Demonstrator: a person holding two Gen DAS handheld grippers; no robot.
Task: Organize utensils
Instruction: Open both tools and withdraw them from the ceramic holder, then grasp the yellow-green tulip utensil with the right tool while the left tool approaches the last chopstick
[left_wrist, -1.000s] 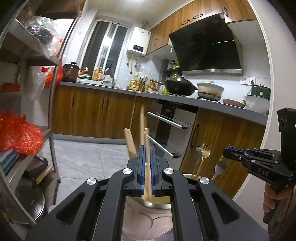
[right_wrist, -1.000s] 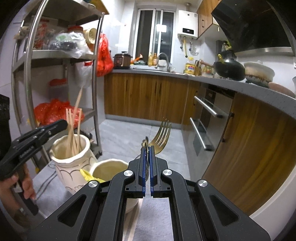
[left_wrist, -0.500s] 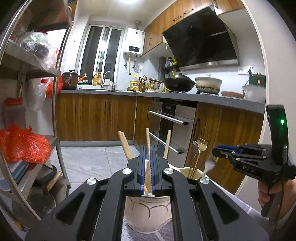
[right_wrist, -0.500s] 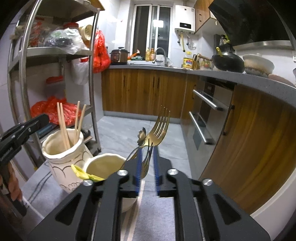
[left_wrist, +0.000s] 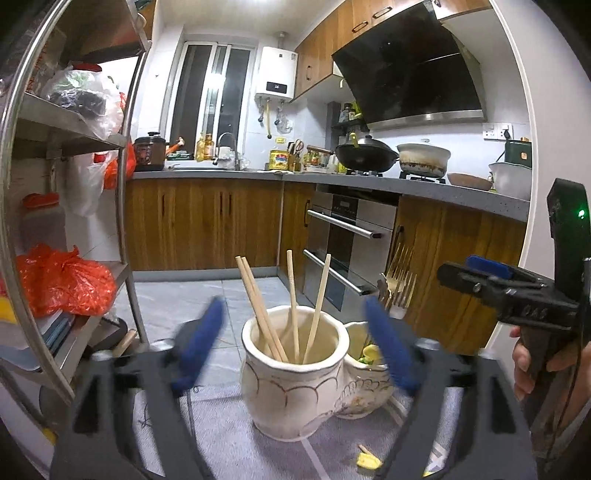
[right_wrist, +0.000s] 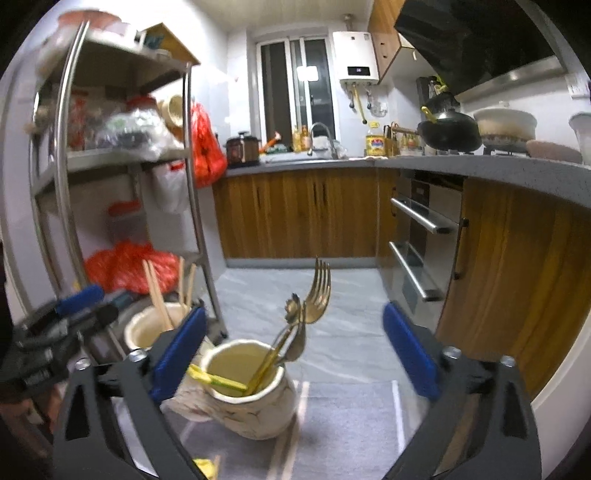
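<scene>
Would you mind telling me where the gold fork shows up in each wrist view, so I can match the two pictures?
Left wrist view: the gold fork stands right of centre, rising from the smaller pot behind the chopstick jar.
Right wrist view: the gold fork is at centre, leaning out of that pot.
Shared landmark: the oven beyond it.

Across the bottom of the frame, the left black plastic two-finger gripper (left_wrist: 295, 343) has blue padded jaws and silver screws. The right black plastic two-finger gripper (right_wrist: 293, 350) looks alike; at the other view's right edge its handle shows a green light and pale lettering.
</scene>
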